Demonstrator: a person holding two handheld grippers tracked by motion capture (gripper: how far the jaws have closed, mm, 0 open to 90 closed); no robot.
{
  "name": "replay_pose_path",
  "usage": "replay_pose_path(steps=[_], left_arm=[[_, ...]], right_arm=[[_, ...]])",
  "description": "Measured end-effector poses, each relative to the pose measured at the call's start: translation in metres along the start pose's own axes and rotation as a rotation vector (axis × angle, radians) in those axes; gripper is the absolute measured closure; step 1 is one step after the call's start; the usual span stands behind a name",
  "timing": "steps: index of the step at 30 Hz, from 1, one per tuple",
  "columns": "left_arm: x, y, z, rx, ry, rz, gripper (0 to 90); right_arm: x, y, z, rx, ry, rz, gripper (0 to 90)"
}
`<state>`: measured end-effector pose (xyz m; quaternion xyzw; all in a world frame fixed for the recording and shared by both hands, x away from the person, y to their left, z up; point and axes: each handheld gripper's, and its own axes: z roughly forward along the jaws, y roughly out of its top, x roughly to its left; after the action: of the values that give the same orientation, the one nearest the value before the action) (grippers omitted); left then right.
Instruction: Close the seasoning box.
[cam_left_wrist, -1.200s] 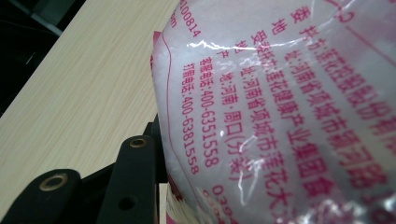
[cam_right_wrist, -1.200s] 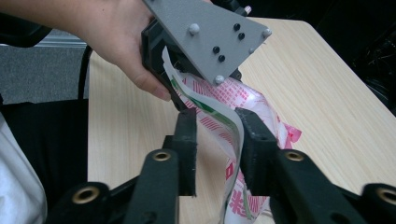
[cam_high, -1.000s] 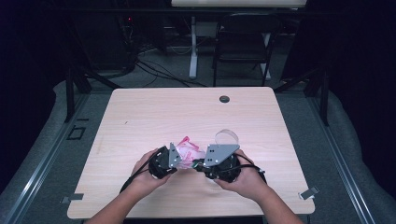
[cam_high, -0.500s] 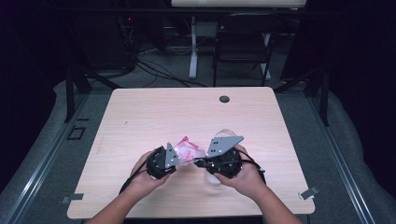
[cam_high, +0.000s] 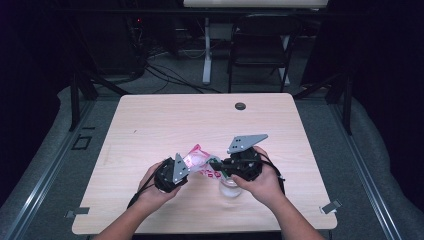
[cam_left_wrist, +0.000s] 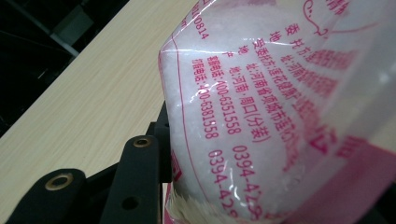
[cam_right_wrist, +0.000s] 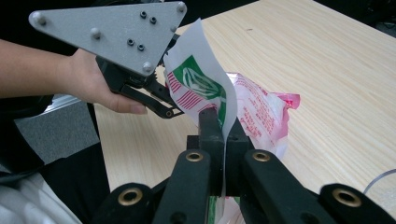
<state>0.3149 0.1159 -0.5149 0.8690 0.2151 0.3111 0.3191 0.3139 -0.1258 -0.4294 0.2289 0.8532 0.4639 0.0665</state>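
A pink and white plastic bag of white granules hangs just above the table between both grippers. My left gripper is shut on the bag's body; in the left gripper view the printed bag bulges against one black finger. My right gripper is shut on the bag's flat green-and-white top edge, pads pressed together on the film. In the high view the right gripper meets the bag from the right. The left gripper shows beyond it under its grey plate.
A clear cup stands on the table under my right hand, near the front edge; its rim shows at the lower right of the right gripper view. A dark grommet sits at the table's far side. A chair stands behind the table.
My right hand has risen a little and tilted, its grey plate now higher, and the clear cup beneath it has come into sight. The left hand has kept still.
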Motion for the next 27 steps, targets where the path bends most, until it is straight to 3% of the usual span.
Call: replay_pose_path(steps=[13, 27], left_arm=[[-0.004, 0.015, -0.001, 0.002, 0.153, 0.140, 62.8], [-0.009, 0.020, 0.004, 0.017, 0.203, 0.211, 62.9]], right_arm=[[-0.007, -0.001, -0.007, -0.054, -0.027, 0.035, 90.0], [-0.012, -0.014, -0.008, -0.094, -0.039, 0.065, 90.0]])
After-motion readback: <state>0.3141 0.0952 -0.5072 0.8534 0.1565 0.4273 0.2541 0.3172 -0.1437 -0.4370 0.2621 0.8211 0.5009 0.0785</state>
